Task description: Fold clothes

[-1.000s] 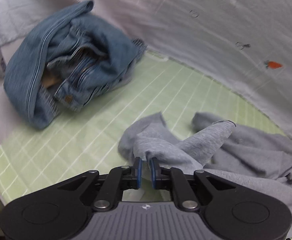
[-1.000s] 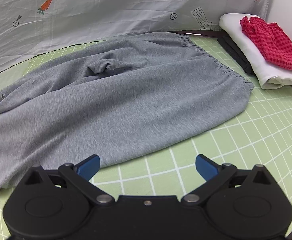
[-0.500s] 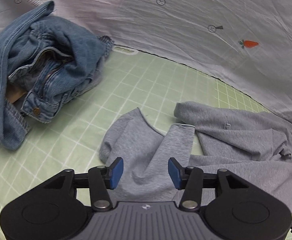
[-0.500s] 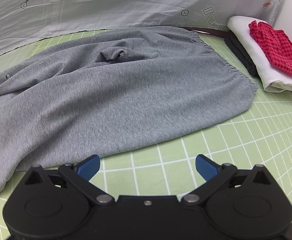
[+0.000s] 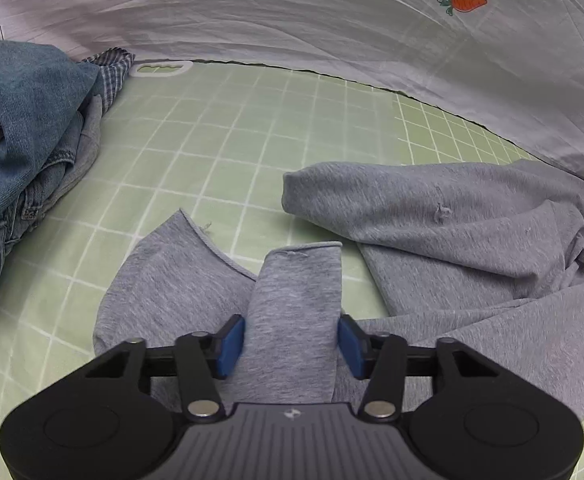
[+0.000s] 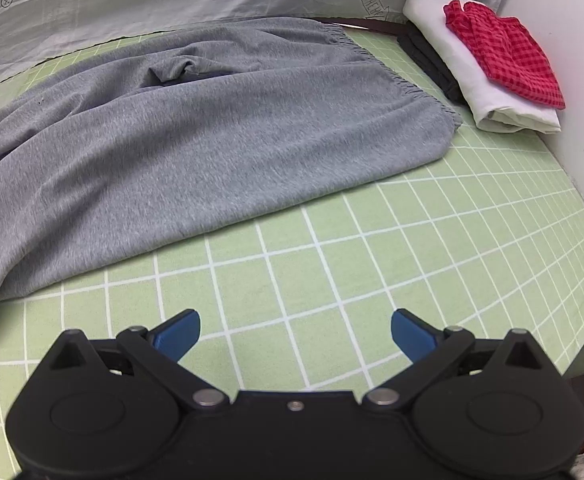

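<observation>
left gripper [image 5: 292, 340] moved down, closing astride grey trouser leg [image 5: 295, 288].

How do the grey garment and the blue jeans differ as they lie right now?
The grey garment is spread out fairly flat across the green checked cover; the blue jeans sit crumpled in a heap at the side. The garment is plain soft knit; the jeans are stiff denim with visible seams. The left gripper is closing around a strip of the garment, while nothing touches the jeans. Both lie unfolded on the same cover.
</observation>
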{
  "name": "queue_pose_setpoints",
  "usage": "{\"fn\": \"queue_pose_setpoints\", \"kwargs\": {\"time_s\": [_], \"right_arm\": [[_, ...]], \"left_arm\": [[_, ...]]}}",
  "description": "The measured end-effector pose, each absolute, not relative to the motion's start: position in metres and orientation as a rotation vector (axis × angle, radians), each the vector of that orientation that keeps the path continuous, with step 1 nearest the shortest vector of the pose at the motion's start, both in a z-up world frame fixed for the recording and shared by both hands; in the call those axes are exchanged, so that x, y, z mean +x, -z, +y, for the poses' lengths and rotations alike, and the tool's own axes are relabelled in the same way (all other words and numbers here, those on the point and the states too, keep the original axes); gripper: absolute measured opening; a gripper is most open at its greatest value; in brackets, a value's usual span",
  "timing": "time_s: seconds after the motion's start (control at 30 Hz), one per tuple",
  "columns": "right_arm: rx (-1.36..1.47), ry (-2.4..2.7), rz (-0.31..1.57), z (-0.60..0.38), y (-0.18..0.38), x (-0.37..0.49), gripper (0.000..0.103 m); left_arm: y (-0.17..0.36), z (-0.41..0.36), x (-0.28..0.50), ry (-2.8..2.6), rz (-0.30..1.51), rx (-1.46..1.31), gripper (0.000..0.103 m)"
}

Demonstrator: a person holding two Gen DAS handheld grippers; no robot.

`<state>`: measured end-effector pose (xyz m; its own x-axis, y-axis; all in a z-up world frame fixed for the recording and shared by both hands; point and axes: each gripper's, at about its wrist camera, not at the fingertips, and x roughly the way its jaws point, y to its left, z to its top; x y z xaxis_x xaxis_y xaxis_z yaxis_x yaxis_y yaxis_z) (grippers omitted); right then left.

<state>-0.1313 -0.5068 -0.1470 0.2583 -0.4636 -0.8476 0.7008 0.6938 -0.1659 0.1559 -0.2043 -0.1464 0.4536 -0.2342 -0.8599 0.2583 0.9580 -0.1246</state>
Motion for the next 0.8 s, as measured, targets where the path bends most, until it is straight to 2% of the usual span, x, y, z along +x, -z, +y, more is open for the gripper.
{"fn": "queue_pose_setpoints", "kwargs": {"time_s": [0.03, 0.33, 0.5, 0.63, 0.8], "right_arm": [[0.266, 0.801, 1.04, -0.507, 0.147, -0.131, 0.103], [0.218, 0.704, 1.04, -0.5, 0.148, -0.109, 0.103], [0.215, 0.661, 1.038, -0.503, 0.151, -0.094, 0.103], [0.225, 0.618, 1.034, -0.505, 0.151, -0.084, 0.103], [0.263, 0.601, 1.025, -0.516, 0.149, -0.083, 0.103]], "left_arm": [[0.145, -0.197, 0.155, 0.287, 1.051, 0.003, 0.004], [0.097, -0.063, 0.111, -0.161, 0.863, -0.239, 0.004], [0.108, -0.003, 0.072, -0.383, 0.894, -0.312, 0.005], [0.126, 0.005, 0.051, -0.478, 0.969, -0.306, 0.011], [0.127, -0.008, 0.029, -0.465, 0.968, -0.347, 0.035]]}}
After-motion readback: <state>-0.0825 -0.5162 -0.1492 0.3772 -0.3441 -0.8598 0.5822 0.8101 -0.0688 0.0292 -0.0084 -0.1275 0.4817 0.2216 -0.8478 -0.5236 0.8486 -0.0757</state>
